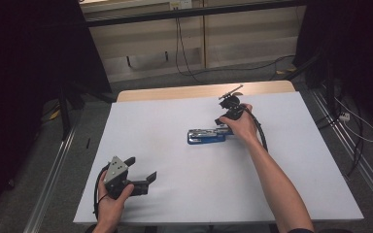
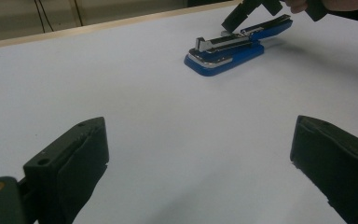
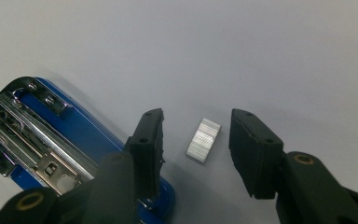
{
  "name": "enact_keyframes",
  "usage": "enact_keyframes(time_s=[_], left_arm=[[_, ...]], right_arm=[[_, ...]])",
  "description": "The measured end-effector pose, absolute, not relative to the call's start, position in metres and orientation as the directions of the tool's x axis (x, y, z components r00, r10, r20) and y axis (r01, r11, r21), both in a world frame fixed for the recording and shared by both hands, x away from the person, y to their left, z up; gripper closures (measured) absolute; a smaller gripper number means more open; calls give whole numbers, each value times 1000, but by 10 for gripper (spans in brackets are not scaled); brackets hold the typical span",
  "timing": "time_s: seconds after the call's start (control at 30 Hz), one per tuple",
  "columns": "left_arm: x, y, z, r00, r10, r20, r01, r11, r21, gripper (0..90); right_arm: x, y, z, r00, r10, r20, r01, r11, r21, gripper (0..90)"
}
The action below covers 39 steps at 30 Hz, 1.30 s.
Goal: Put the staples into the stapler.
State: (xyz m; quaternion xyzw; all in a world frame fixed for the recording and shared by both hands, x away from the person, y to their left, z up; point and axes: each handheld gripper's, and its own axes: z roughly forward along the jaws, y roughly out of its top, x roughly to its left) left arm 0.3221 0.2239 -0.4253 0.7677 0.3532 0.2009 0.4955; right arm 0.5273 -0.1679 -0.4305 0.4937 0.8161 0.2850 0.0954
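The right gripper (image 3: 196, 149) hangs over the white tabletop (image 1: 175, 204) just beside the open blue stapler (image 3: 88, 135), its jaws apart around a small staple strip (image 3: 203, 140) lying flat, not yet pinched. The strip is thin and slick: closing slightly off-centre could flick it away or break it. The left gripper (image 1: 141, 171), jaws wide apart and empty, rests well apart from both.

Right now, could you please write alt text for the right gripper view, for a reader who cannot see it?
A small strip of staples lies on the white table, between the right gripper's open black jaws, which do not touch it. An opened blue stapler with a shiny metal track lies to the left, partly behind one jaw.
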Motion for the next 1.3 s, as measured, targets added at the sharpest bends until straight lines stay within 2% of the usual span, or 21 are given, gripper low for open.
enact_keyframes(time_s=[0.17,0.7,0.9,1.3], left_arm=[[322,224,-425,670,741,-40,342,-260,903,45],[322,221,-426,683,729,-36,341,-275,899,45],[321,221,-426,683,729,-36,342,-275,899,47],[322,221,-426,681,731,-43,348,-272,897,46]], right_arm=[[529,-168,-433,-491,863,118,762,359,539,631],[530,-165,-439,-485,869,95,772,375,513,681],[530,-165,-439,-484,872,71,770,386,508,743],[530,-164,-439,-494,868,53,762,403,508,790]])
